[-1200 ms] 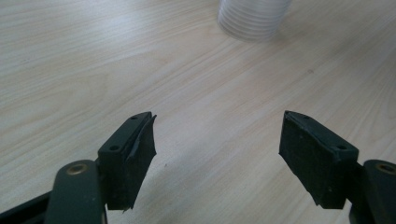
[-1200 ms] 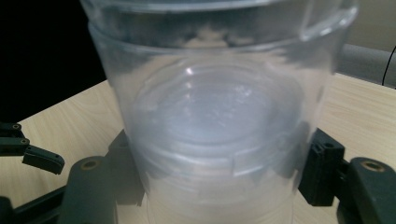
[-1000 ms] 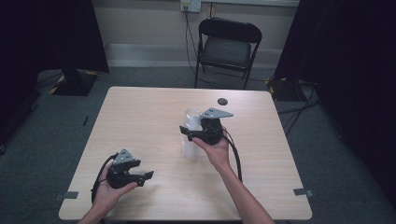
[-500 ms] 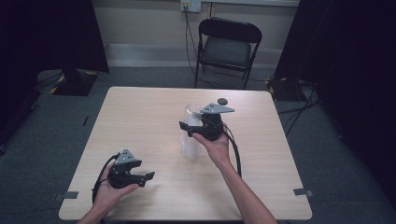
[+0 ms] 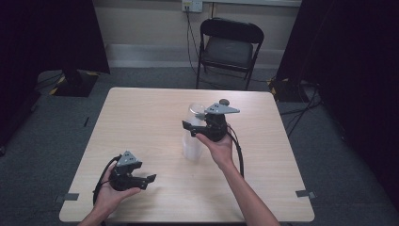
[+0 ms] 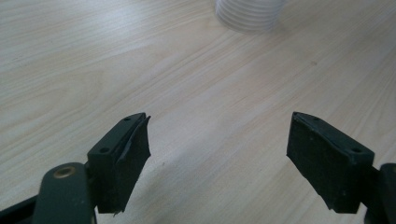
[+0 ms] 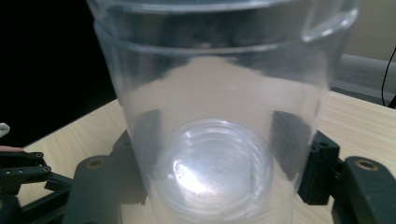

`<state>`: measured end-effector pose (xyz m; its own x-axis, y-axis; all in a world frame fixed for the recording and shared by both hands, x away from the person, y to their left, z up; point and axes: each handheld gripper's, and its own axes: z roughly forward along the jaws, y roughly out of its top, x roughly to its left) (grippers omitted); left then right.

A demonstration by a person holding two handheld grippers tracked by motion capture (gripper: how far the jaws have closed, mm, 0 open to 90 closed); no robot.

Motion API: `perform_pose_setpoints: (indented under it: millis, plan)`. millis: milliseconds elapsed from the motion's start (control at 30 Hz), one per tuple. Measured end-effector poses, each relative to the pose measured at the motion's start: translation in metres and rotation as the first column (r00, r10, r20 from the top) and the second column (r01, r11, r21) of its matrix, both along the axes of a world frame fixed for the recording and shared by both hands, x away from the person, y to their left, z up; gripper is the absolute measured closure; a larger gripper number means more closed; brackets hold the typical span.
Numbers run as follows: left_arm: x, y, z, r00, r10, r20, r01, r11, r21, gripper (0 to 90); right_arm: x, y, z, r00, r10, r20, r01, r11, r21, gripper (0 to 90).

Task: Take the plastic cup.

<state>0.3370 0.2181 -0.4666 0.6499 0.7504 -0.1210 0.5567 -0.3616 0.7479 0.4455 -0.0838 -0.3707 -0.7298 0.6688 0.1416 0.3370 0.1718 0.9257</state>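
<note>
While upright, clear cup (image 5: pixel 194 136) sits clamped in right hand-held gripper (image 5: pixel 190 128).

Left gripper (image 5: pixel 149 178) rests low with fingers (image 6: pixel 122 158) spread wide; right gripper (image 5: pixel 189 128) raised, fingers clamped

Looks like a lab / recording studio room, not a home. Plain light-wood desk (image 5: pixel 141 122) sits alone mid-room on grey carpet (image 5: pixel 56 136), w/ tape marks (image 5: pixel 303 193) on the floor by its near corners. Black curtains (image 5: pixel 47 33) hang on both sides, blocking off the space. Back wall is bare, w/ a power socket (image 5: pixel 192 5) and a cable running down from it. One black folding chair (image 5: pixel 229 49) stands behind the desk. More cables (image 5: pixel 301 106) and a dark stand base (image 5: pixel 75 82) lie on the carpet. No decor, no household furniture.
</note>
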Motion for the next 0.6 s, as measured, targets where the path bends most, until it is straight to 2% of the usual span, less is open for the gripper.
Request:
perform_pose_setpoints:
  millis: [200, 333, 600]
  plan:
    - [-0.001, 0.0, 0.001, 0.9999, -0.004, 0.012, 0.004, 1.0, -0.006, 22.2, -0.001, -0.002, 0.005, 1.0, -0.003, 0.007, 0.003, 1.0, 0.017, 34.1]
    - [-0.001, 0.001, 0.001, 0.9996, 0.021, 0.021, -0.02, 0.9996, -0.019, 22.4, -0.003, -0.004, 0.01, 0.9999, -0.001, 0.015, 0.0, 0.999, 0.032, 34.1]
    - [-0.003, -0.003, 0.0, 0.9996, -0.002, 0.03, 0.003, 0.9999, -0.016, 22.4, -0.005, -0.006, 0.015, 0.9997, 0.011, 0.022, -0.012, 0.999, 0.051, 33.8]
